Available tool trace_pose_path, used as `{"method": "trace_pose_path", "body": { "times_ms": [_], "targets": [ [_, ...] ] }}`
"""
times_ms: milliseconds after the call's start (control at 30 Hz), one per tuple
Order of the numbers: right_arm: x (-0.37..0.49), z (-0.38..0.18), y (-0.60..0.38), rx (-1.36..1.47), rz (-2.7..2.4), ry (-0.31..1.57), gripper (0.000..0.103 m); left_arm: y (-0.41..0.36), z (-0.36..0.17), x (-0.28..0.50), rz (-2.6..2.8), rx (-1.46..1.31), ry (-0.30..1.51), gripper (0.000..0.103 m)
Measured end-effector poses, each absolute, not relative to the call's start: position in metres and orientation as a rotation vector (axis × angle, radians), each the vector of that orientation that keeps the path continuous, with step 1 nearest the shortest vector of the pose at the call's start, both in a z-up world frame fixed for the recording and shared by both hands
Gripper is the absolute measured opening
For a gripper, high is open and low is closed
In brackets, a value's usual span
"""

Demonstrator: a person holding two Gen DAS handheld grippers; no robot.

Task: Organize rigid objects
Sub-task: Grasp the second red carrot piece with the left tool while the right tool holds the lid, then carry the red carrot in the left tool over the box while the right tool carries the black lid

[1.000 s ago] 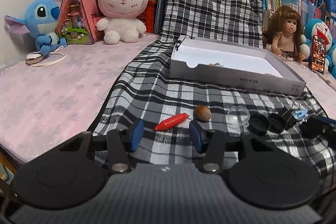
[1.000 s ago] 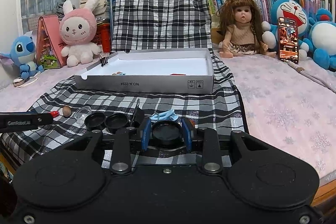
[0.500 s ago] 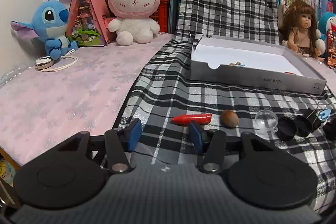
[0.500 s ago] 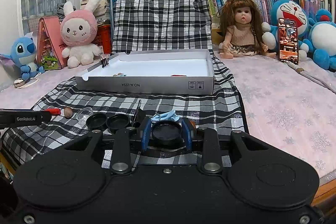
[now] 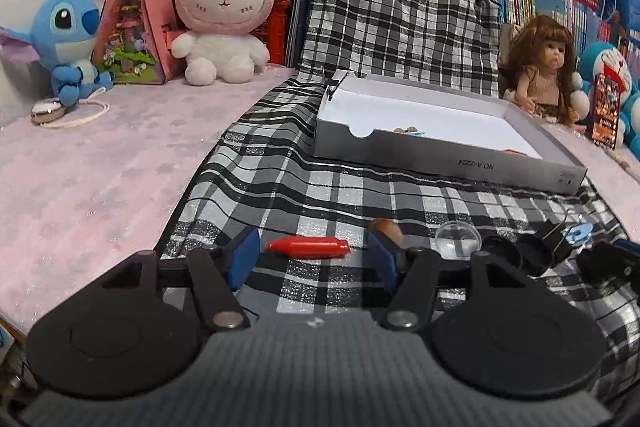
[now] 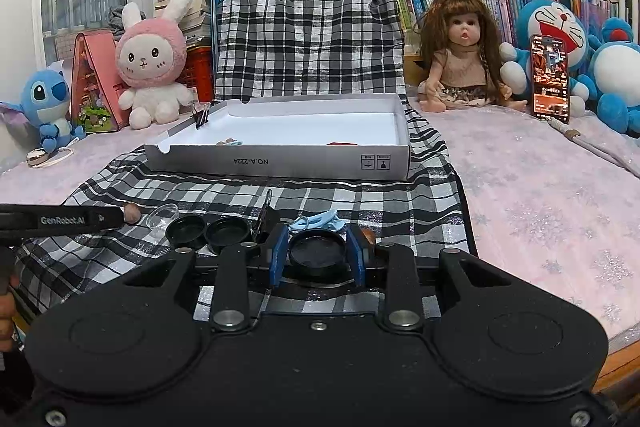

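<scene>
Left gripper (image 5: 310,259) spread wide, the small red plastic capsule (image 5: 308,247) lying crosswise between its fingertips on the checked cloth (image 5: 280,187); right gripper (image 6: 318,254) pinches a black round lid (image 6: 317,251).

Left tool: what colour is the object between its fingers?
Red pen-like object; clearest in the left wrist view.
</scene>
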State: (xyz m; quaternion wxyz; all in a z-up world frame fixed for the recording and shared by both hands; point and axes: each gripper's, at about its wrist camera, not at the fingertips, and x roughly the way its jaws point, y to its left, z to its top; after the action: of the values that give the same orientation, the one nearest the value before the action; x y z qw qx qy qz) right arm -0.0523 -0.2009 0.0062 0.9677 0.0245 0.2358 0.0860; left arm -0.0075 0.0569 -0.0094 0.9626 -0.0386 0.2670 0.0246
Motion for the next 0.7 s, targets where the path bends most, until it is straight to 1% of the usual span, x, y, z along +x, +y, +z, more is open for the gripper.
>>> {"method": "trace_pose_path", "body": {
  "times_ms": [100, 167, 200, 467, 700],
  "targets": [
    [-0.052, 0.006, -0.201, 0.051, 0.175, 0.476, 0.031, 0.054, -0.011, -0.007, 0.047, -0.051, 0.532, 0.073],
    [-0.052, 0.006, -0.202, 0.051, 0.172, 0.475, 0.031, 0.054, -0.012, -0.007, 0.047, -0.038, 0.529, 0.061],
    [-0.052, 0.007, -0.202, 0.052, 0.171, 0.474, 0.031, 0.054, -0.011, -0.008, 0.05, -0.04, 0.525, 0.052],
    [-0.045, 0.01, -0.207, 0.063, 0.17, 0.477, 0.031, 0.054, 0.008, -0.014, 0.022, -0.067, 0.484, 0.051],
    [-0.024, 0.025, -0.214, 0.111, 0.156, 0.49, 0.031, 0.048, 0.035, 0.006, -0.038, -0.047, 0.48, 0.051]
  ]
}}
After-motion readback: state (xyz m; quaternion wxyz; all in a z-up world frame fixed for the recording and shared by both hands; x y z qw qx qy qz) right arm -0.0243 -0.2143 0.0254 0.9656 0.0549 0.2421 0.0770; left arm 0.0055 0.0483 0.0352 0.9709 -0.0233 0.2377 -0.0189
